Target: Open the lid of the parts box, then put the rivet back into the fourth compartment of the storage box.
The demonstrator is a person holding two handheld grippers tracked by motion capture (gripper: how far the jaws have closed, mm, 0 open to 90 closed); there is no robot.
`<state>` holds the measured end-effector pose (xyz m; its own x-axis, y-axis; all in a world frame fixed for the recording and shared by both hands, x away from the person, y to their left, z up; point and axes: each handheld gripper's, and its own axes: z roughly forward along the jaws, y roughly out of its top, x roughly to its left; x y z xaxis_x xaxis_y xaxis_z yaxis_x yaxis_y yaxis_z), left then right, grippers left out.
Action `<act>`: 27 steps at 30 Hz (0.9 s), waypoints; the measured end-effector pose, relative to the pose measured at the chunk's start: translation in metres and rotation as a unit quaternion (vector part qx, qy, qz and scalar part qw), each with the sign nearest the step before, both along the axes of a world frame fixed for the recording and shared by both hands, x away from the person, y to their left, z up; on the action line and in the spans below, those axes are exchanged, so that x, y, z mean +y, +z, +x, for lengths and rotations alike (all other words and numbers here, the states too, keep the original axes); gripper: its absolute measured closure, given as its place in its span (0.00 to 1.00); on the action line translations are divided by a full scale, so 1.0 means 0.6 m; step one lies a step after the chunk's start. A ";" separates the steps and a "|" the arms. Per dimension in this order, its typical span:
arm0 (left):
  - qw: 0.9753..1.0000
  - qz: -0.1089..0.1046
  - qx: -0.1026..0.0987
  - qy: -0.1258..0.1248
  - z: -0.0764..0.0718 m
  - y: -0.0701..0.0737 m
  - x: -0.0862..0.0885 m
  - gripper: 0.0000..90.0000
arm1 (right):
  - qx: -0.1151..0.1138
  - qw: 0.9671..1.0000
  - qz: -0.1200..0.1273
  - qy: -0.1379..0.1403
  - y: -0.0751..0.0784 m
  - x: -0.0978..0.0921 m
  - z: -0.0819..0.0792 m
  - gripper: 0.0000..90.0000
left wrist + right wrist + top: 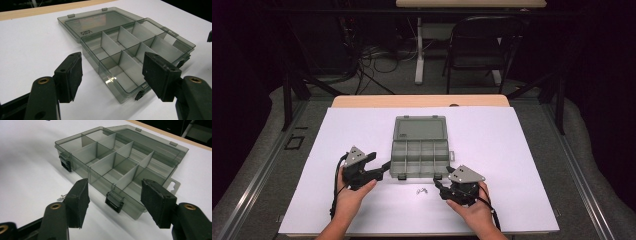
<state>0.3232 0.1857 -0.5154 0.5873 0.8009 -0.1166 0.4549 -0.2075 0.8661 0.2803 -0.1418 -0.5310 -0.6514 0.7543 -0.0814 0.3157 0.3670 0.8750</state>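
A smoky clear plastic organizer box [419,159] lies open mid-table, its lid [420,128] folded flat behind it. Its several divided compartments [135,53] look empty. A small cluster of metal screws [421,190] rests on the white sheet just in front of the box, and a piece of it [62,195] shows beside my right gripper's jaw. My left gripper [381,161] is open at the box's front left corner, its jaws framing that corner [112,60] with nothing held. Open too, my right gripper [443,179] points at the front right corner [115,183], near a black latch [114,201].
A white sheet [337,140] covers the table, whose wooden edge [362,101] shows at the back. Beyond it stand a folding chair [482,45], a desk leg and floor cables. A second black latch [65,163] sits on the box's front wall.
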 end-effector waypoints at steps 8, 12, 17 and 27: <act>1.000 0.000 -0.002 0.004 0.000 0.002 0.004 0.36 | 0.016 1.000 0.006 0.021 -0.012 0.016 -0.003 0.52; 1.000 0.001 -0.003 0.004 0.000 0.002 0.003 0.36 | 0.033 0.999 0.004 0.025 -0.016 0.020 -0.002 0.64; 1.000 0.001 -0.002 0.004 -0.001 0.001 0.003 0.36 | 0.055 0.998 0.006 0.025 -0.023 0.021 0.002 0.72; 1.000 0.003 -0.002 0.008 0.000 0.001 0.005 0.36 | 0.074 0.996 -0.007 0.041 -0.035 0.037 0.002 0.81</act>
